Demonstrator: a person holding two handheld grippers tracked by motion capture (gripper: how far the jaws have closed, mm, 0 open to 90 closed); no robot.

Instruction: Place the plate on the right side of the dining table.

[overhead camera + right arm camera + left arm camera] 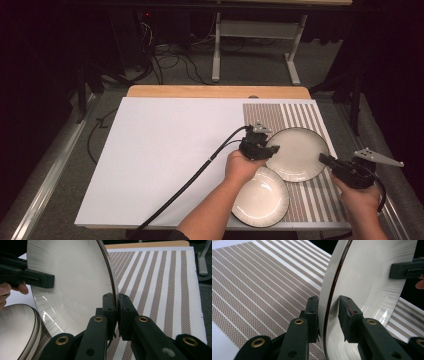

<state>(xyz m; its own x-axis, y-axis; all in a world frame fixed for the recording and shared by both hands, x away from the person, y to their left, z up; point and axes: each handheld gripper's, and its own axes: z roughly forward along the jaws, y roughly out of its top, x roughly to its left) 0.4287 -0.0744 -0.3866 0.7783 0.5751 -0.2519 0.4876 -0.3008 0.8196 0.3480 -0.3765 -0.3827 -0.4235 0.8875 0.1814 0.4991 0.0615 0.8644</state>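
Large cream plate (296,153) on striped mat (305,116), overlapping smaller plate (260,196)

My left gripper (263,148) and my right gripper (334,165) are both matte black, each carrying a grey three-cornered plate on top, and a thick black cable (190,181) trails from the left one. Up close, their jaws are blocky black bars on hinged arms fastened with brass-coloured rivets. My forearms are bare, no sleeves.
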